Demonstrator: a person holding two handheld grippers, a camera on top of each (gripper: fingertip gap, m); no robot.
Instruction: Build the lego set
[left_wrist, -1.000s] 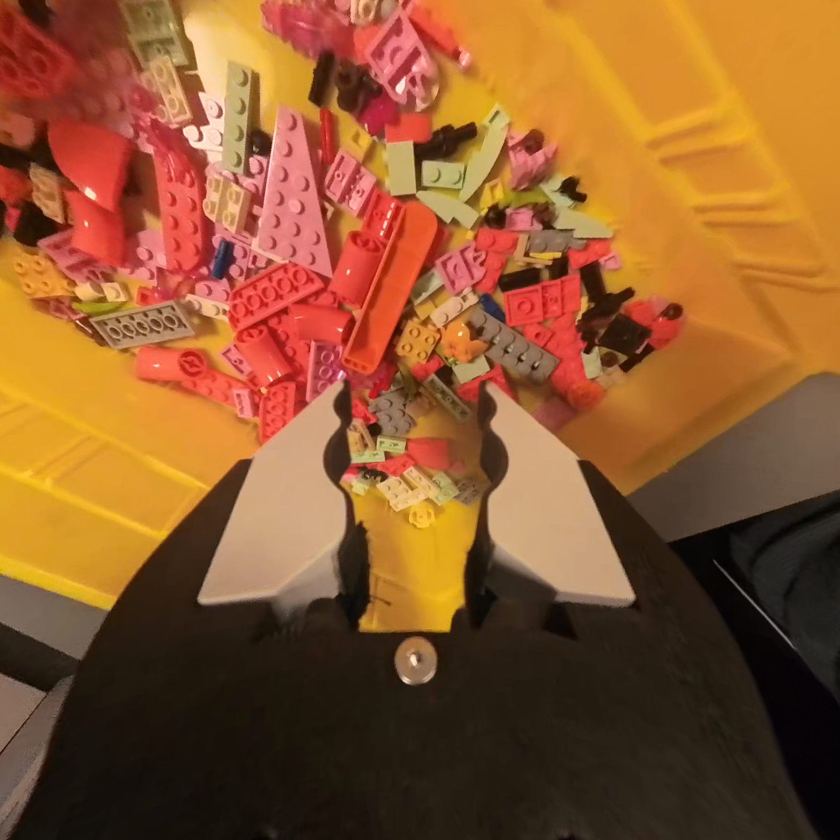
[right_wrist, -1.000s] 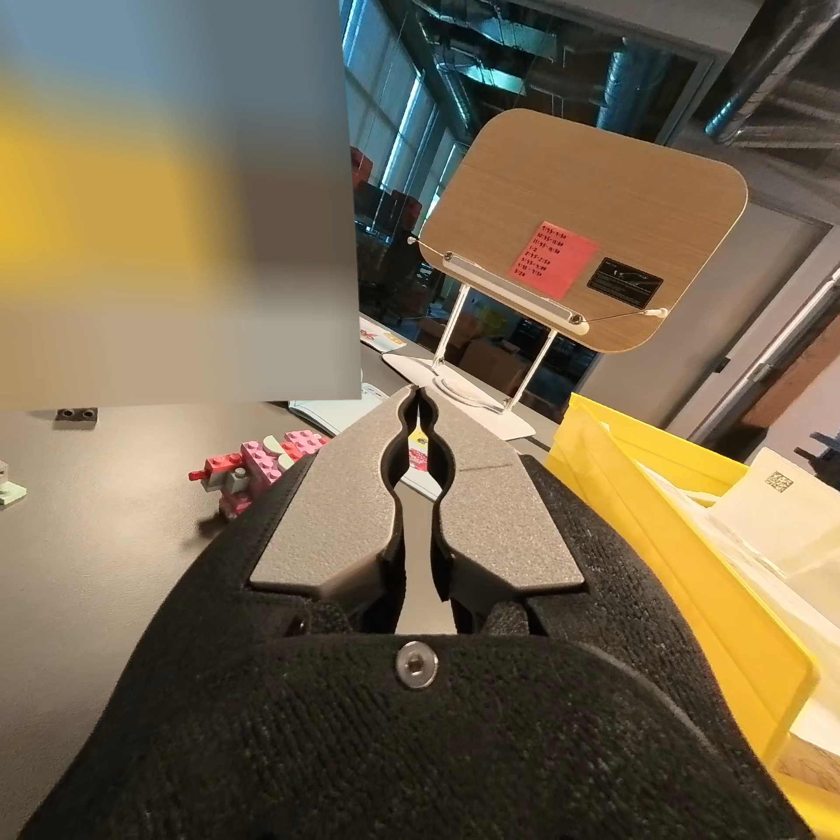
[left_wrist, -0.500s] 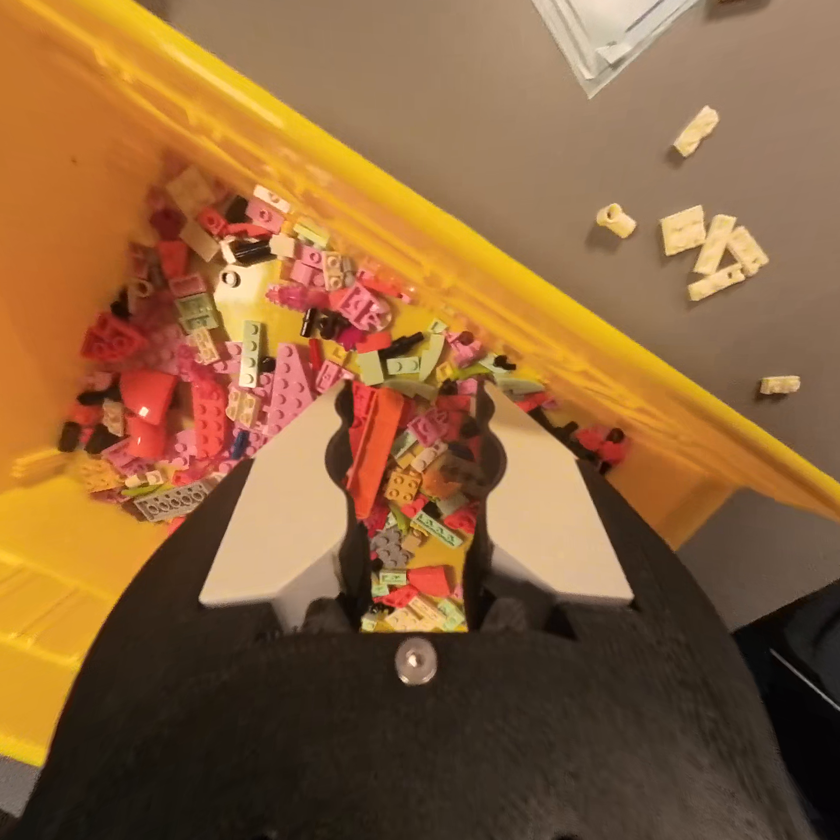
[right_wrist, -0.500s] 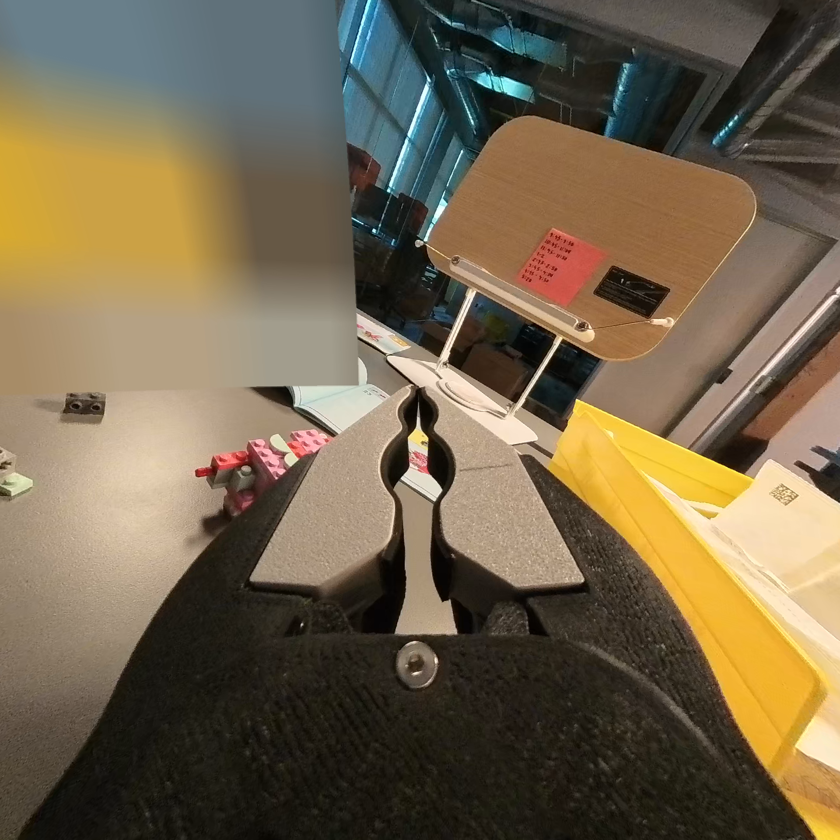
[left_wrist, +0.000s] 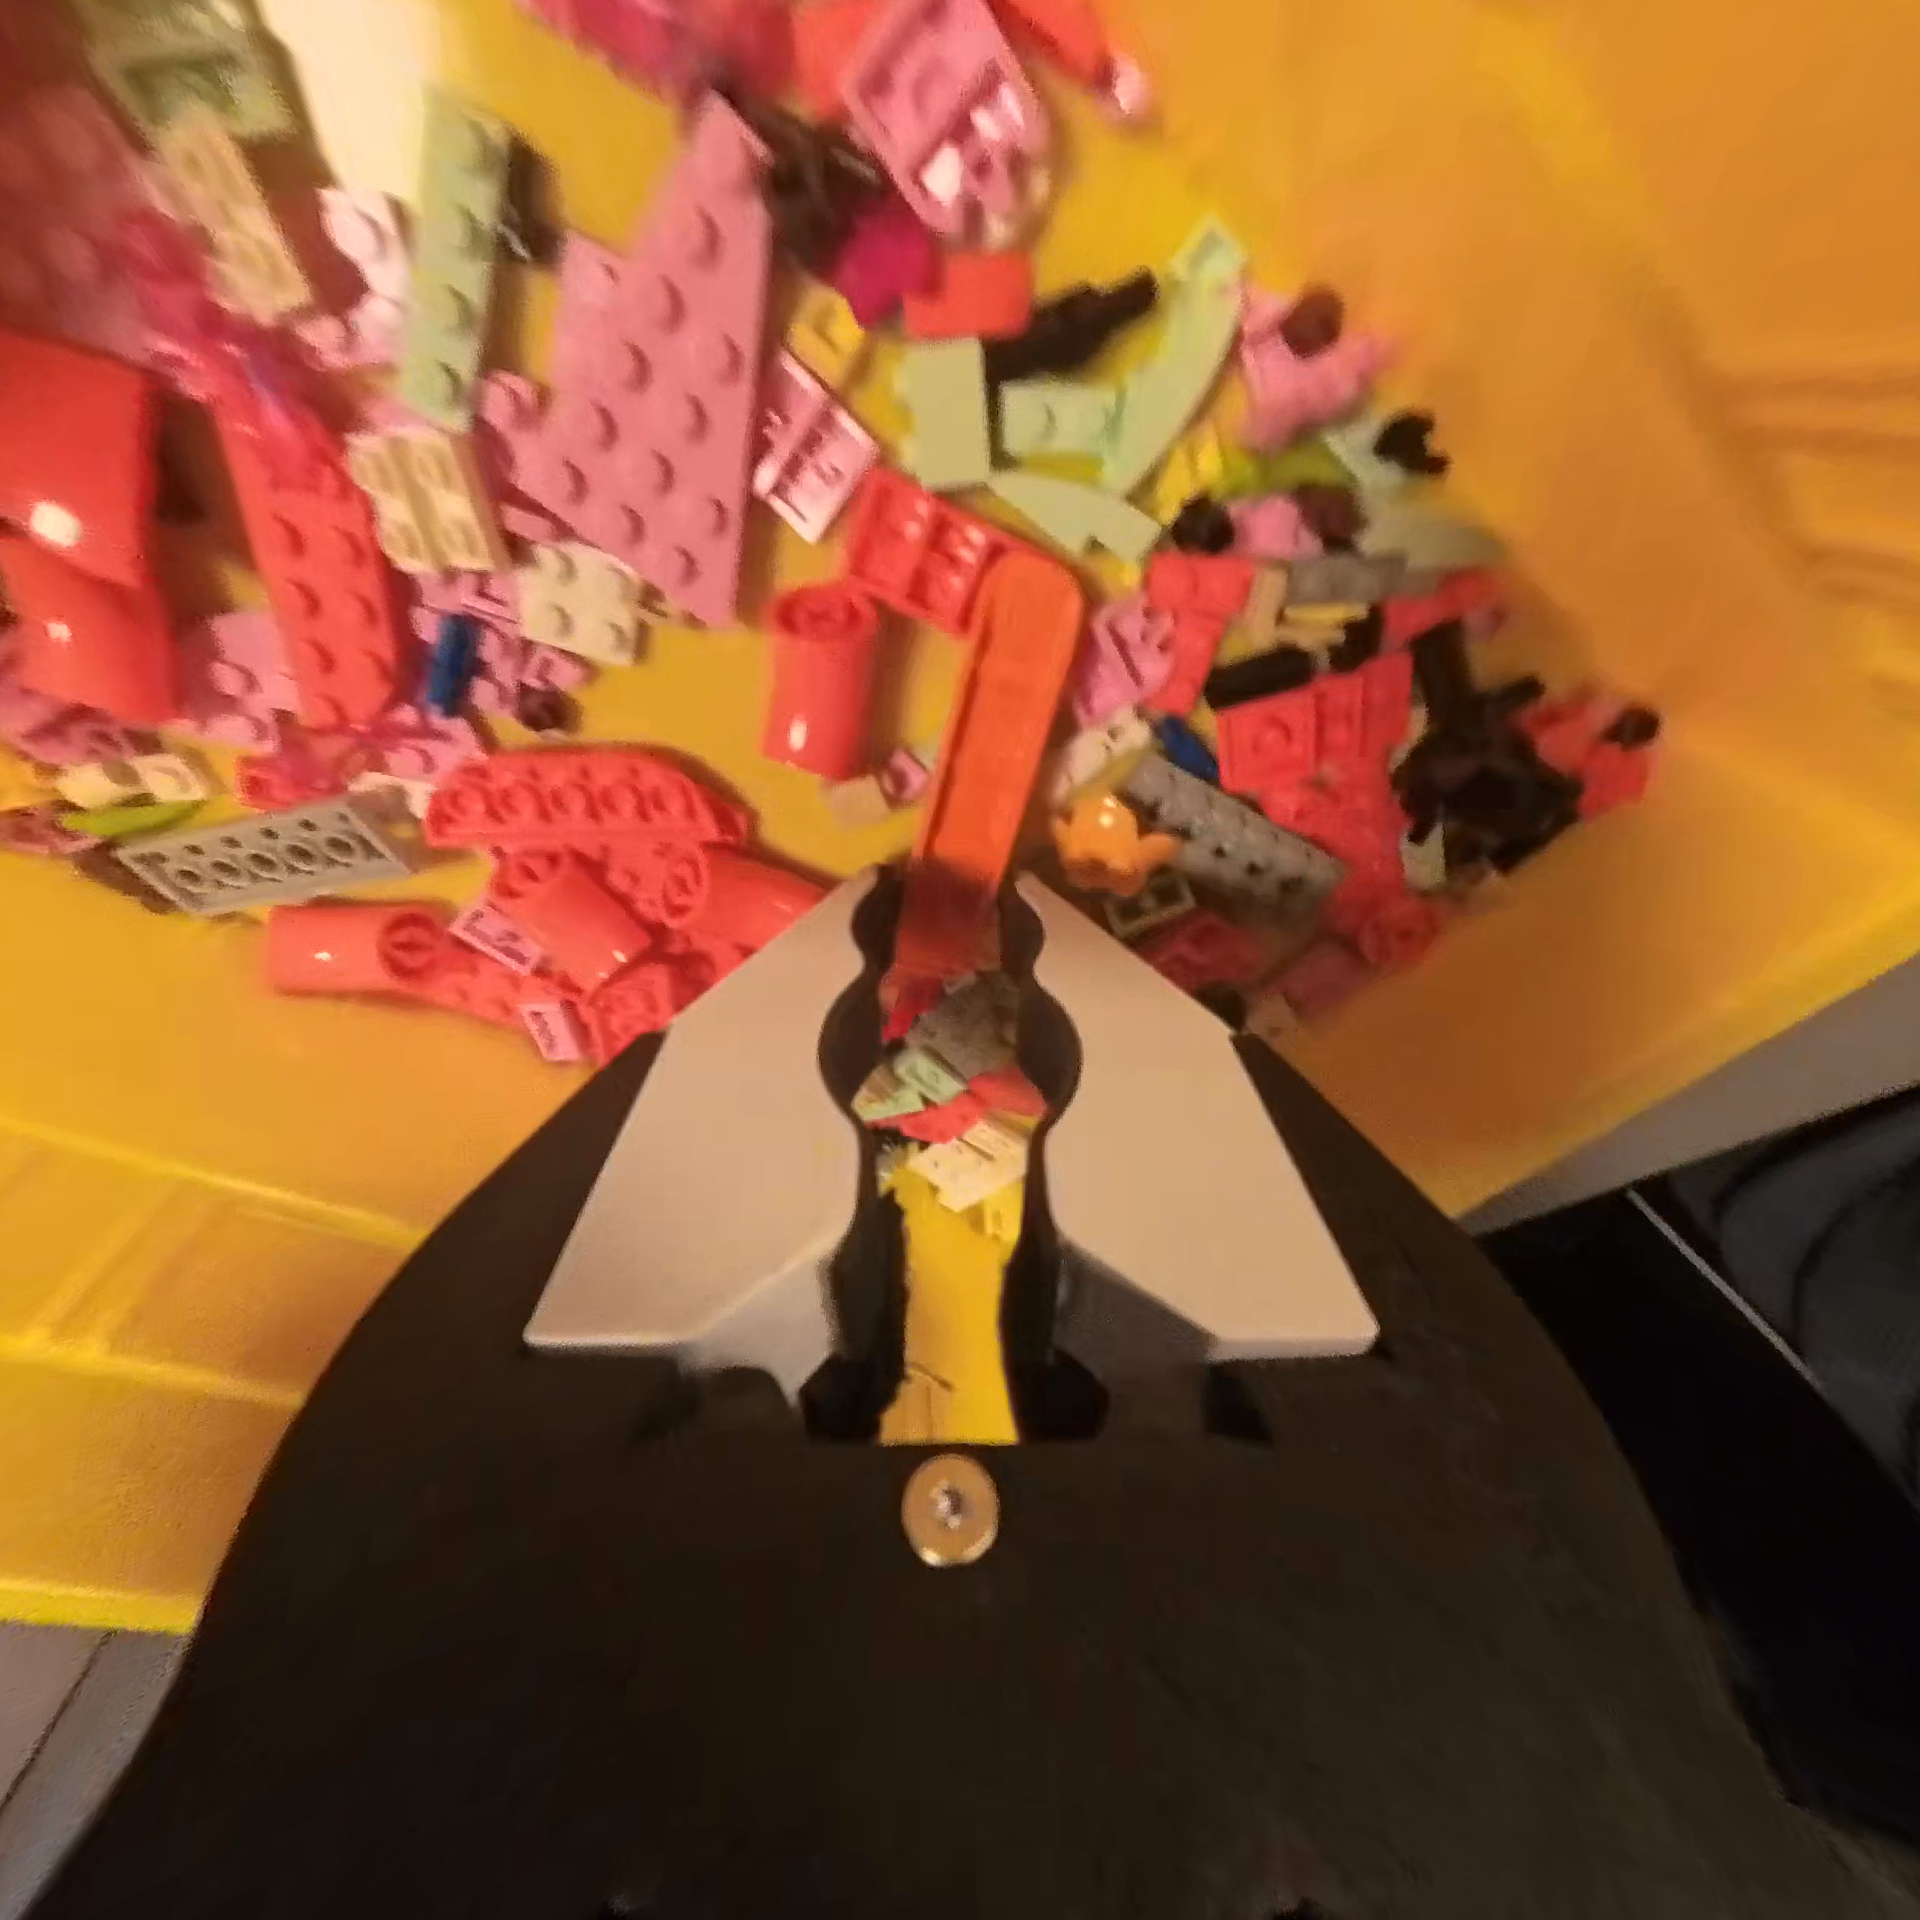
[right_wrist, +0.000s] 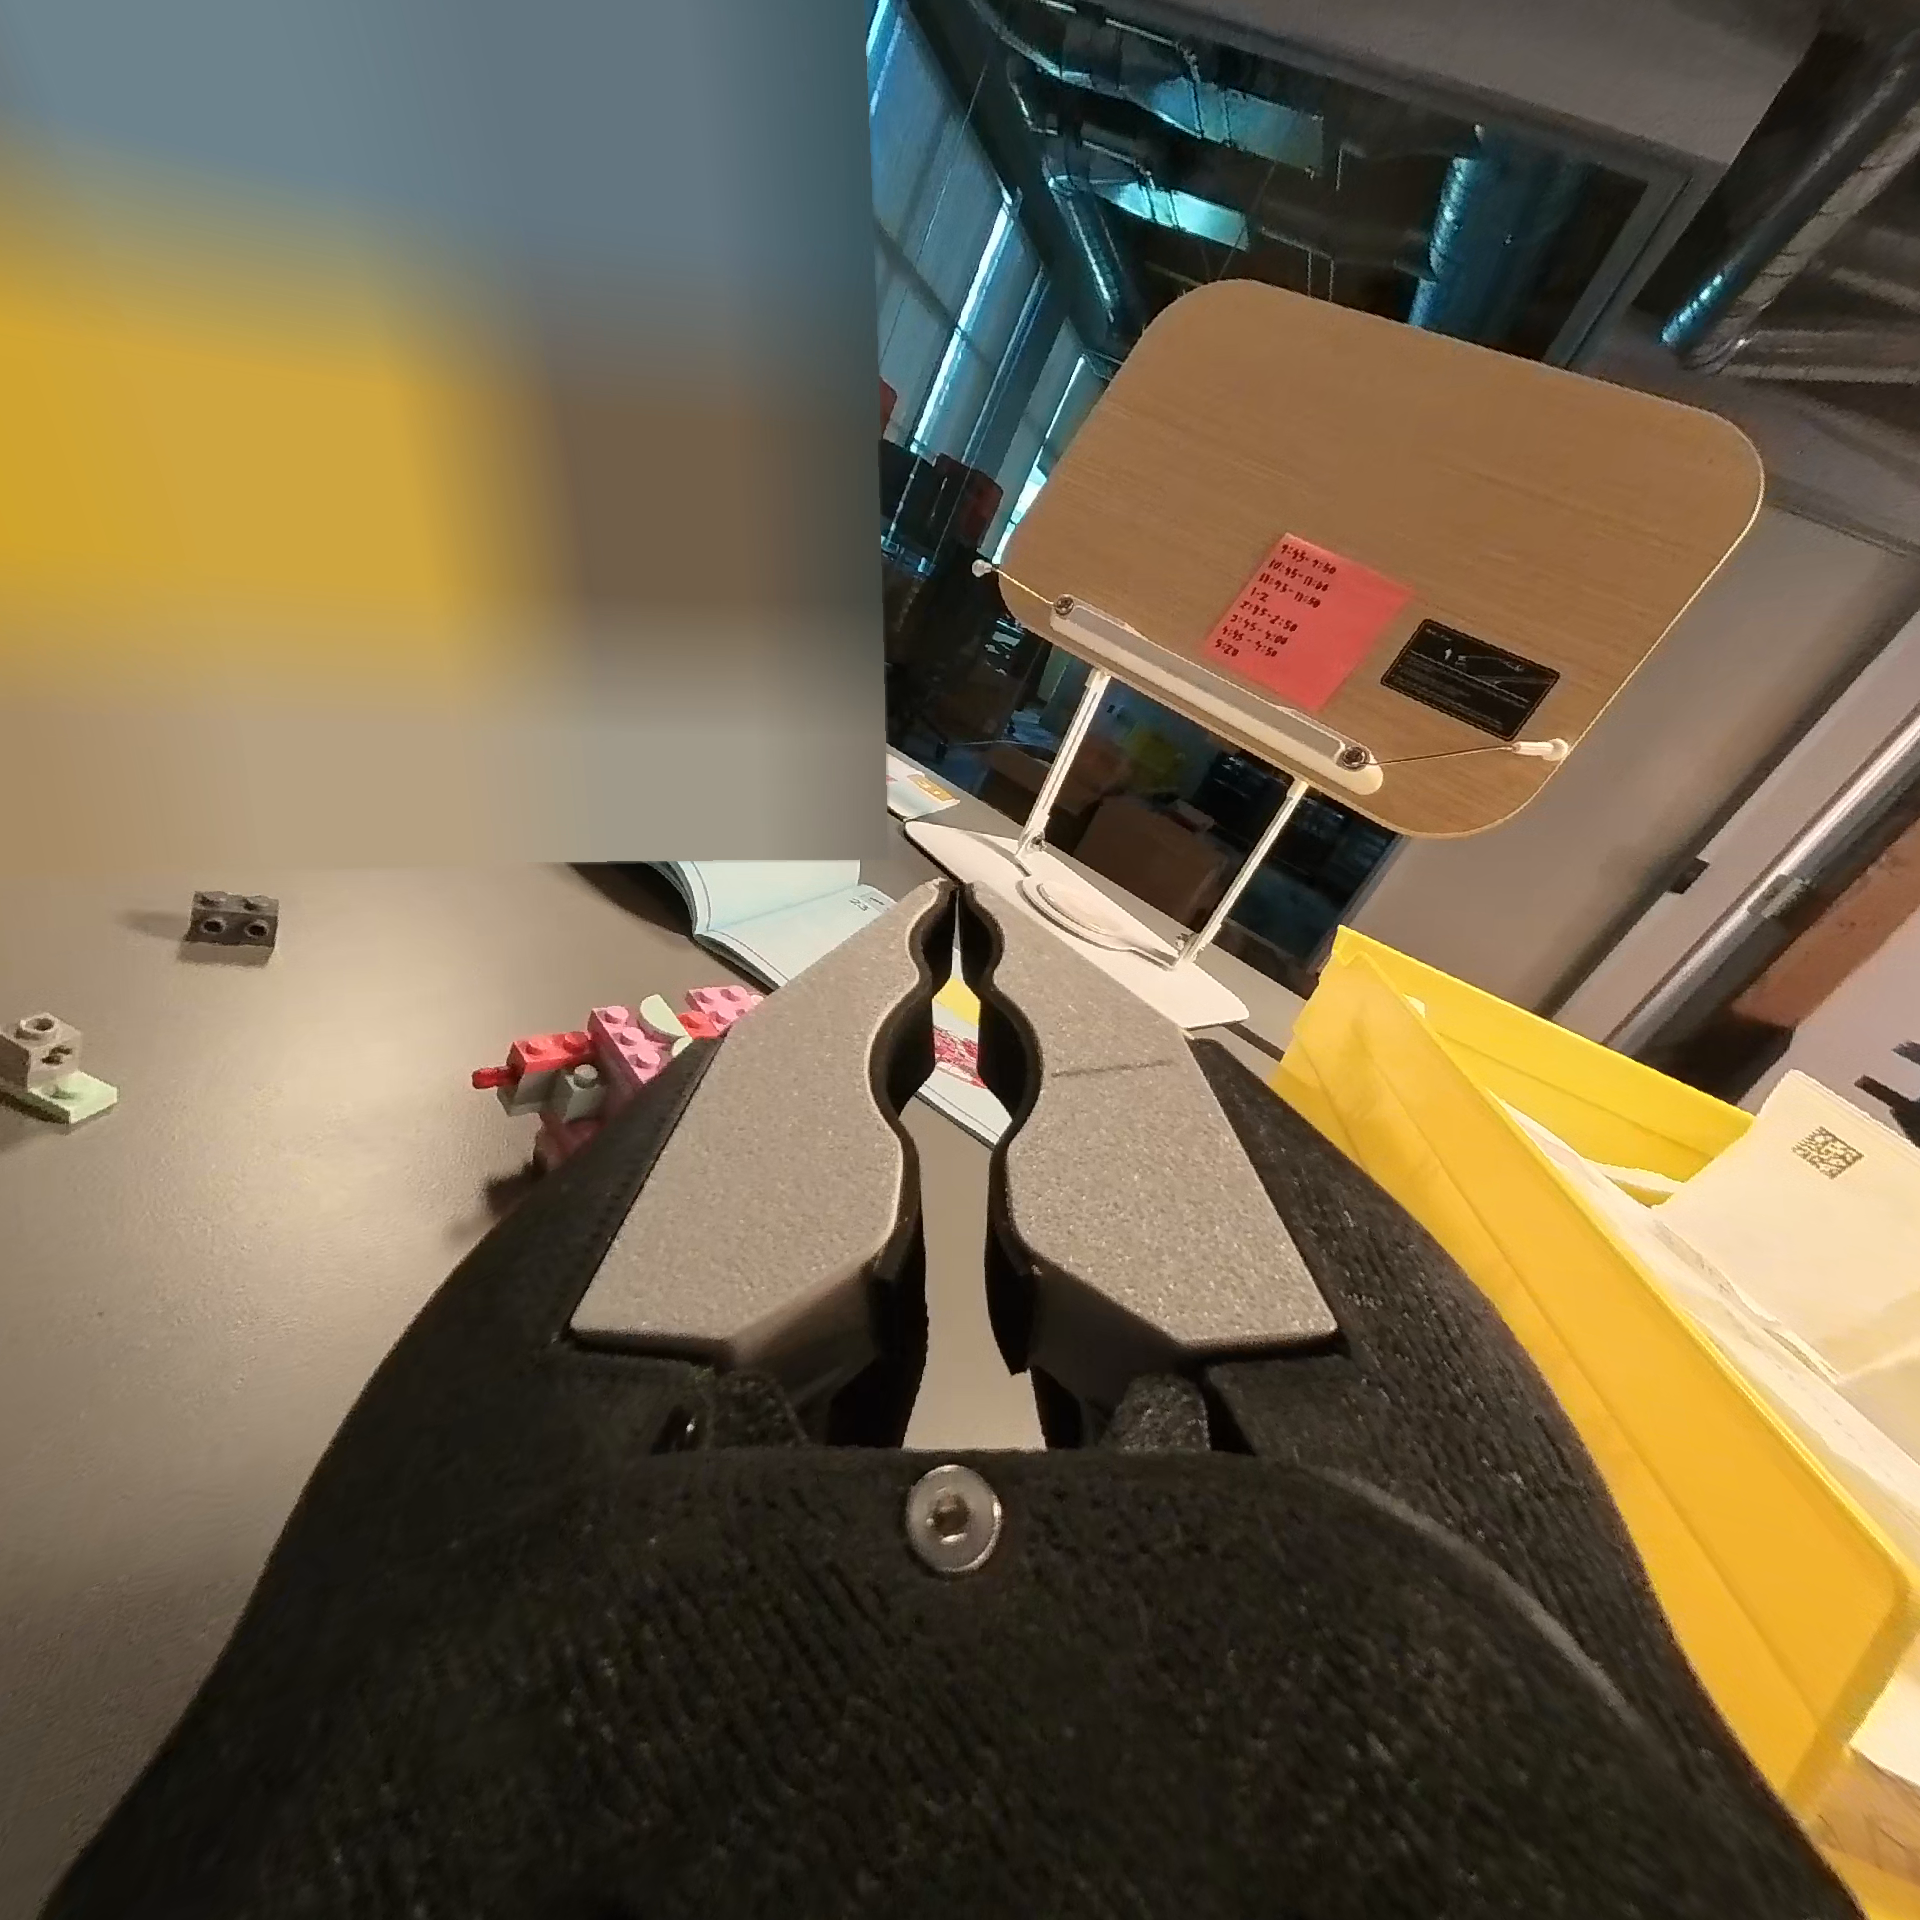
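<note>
Closed in from a wider spread half a second back: left gripper (left_wrist: 951, 894) now narrowed onto the long flat orange plastic bar (left_wrist: 1013, 707), and dropped much nearer the heap. Near end of that bar sits between the two pale fingers (left_wrist: 748, 1122), the rest running out toward 12 o'clock over the pile. Pads look pressed on both its edges, though motion blur makes contact probable rather than certain. Bar still lying in among loose red, pink and mint building bricks on the floor of the yellow plastic bin (left_wrist: 208, 1195).

Around the tips:
- short red plastic cylinder (left_wrist: 821, 675) at 11 o'clock, just beside the bar
- large pink studded wedge plate (left_wrist: 665, 416) farther out at 11 o'clock
- small orange rounded piece (left_wrist: 1107, 842) at 2 o'clock, near
- grey holed beam (left_wrist: 260, 852) well off at 9 o'clock

Right gripper (right_wrist: 956, 894) unchanged, hovering over the grey tabletop (right_wrist: 260, 1247), tips together with nothing between them. Nearest thing: small pink-and-red brick assembly (right_wrist: 613, 1049) at 9 o'clock, apart from the fingers. Open pale-blue booklet (right_wrist: 769, 914) just beyond the tips at 11 o'clock. Wooden book stand on white legs (right_wrist: 1382, 561) at 1 o'clock, well apart. Second yellow bin wall (right_wrist: 1455, 1143) at 3 o'clock.
</note>
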